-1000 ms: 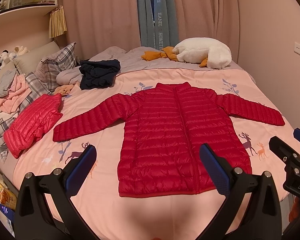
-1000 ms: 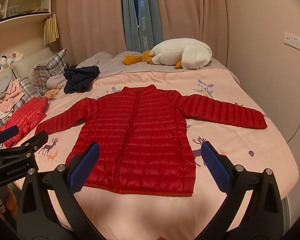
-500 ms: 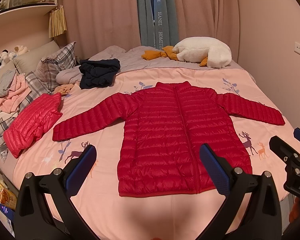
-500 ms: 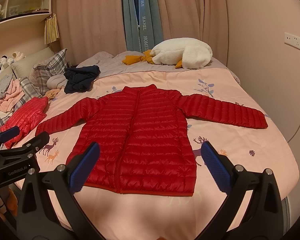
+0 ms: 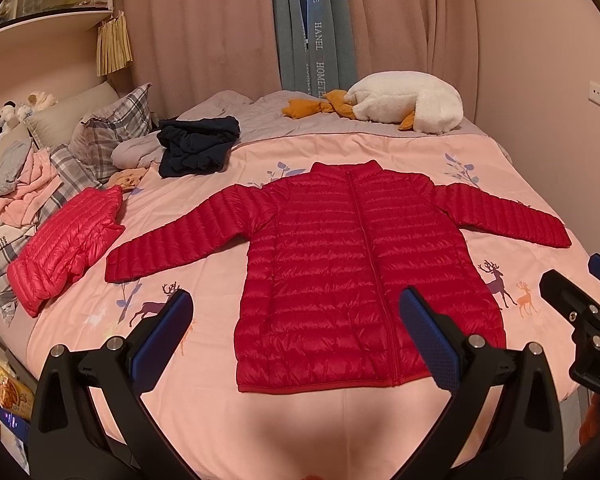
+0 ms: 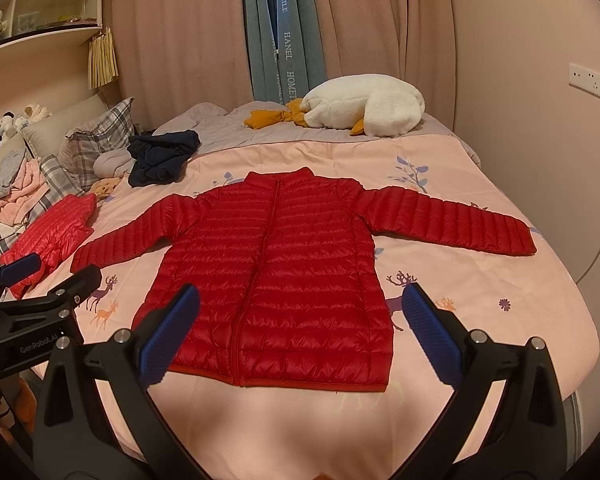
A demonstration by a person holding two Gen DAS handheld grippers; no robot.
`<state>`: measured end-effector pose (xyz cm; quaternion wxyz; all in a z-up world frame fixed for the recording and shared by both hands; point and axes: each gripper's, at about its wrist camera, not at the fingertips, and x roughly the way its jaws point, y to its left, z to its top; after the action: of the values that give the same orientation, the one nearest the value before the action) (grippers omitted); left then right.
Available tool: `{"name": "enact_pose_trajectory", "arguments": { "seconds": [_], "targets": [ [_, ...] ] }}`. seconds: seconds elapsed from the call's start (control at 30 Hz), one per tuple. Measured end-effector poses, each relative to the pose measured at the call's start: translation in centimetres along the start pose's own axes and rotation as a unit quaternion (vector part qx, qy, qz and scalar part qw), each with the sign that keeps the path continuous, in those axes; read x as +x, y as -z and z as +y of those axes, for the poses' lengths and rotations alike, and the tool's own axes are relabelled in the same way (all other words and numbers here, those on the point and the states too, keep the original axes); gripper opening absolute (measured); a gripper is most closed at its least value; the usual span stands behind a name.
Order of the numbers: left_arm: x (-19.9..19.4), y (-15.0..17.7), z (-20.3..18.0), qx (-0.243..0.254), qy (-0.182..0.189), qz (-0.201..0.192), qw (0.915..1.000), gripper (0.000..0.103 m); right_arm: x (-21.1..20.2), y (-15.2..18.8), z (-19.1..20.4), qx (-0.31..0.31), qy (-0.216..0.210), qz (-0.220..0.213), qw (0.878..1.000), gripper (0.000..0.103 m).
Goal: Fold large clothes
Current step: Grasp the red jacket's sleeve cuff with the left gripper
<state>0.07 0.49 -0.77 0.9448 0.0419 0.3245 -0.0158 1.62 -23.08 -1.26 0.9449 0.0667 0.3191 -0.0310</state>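
Note:
A red quilted puffer jacket (image 5: 352,264) (image 6: 276,272) lies flat and zipped on the pink bedspread (image 5: 204,264), both sleeves spread out sideways and the hem toward me. My left gripper (image 5: 296,340) hovers open above the near edge of the bed, short of the hem, with nothing between its blue pads. My right gripper (image 6: 296,336) is also open and empty, held over the hem area. Each gripper shows at the edge of the other's view.
A folded pink-red puffer jacket (image 5: 64,248) lies at the left edge of the bed. A dark navy garment (image 5: 196,148) is heaped behind it beside plaid pillows (image 5: 112,128). A white plush goose (image 5: 408,100) rests at the far side by the curtains.

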Motion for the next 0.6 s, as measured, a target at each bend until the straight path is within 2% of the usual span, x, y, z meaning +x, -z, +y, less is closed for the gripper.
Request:
{"name": "enact_pose_trajectory", "arguments": {
  "seconds": [0.33, 0.47, 0.6],
  "targets": [
    [0.6, 0.3, 0.4, -0.011, 0.008, -0.002, 0.9999, 0.102, 0.1, 0.2, -0.1, 0.004, -0.009, -0.002, 1.0, 0.101],
    [2.7, 0.6, 2.4, -0.064, 0.046, 0.013, 0.9968, 0.102, -0.2, 0.9, -0.3, 0.032, -0.078, -0.012, 0.996, 0.101],
    [6.3, 1.6, 5.5, -0.141, 0.086, 0.042, 0.9853, 0.102, 0.8, 2.1, -1.4, 0.085, -0.158, -0.033, 0.983, 0.101]
  ]
}}
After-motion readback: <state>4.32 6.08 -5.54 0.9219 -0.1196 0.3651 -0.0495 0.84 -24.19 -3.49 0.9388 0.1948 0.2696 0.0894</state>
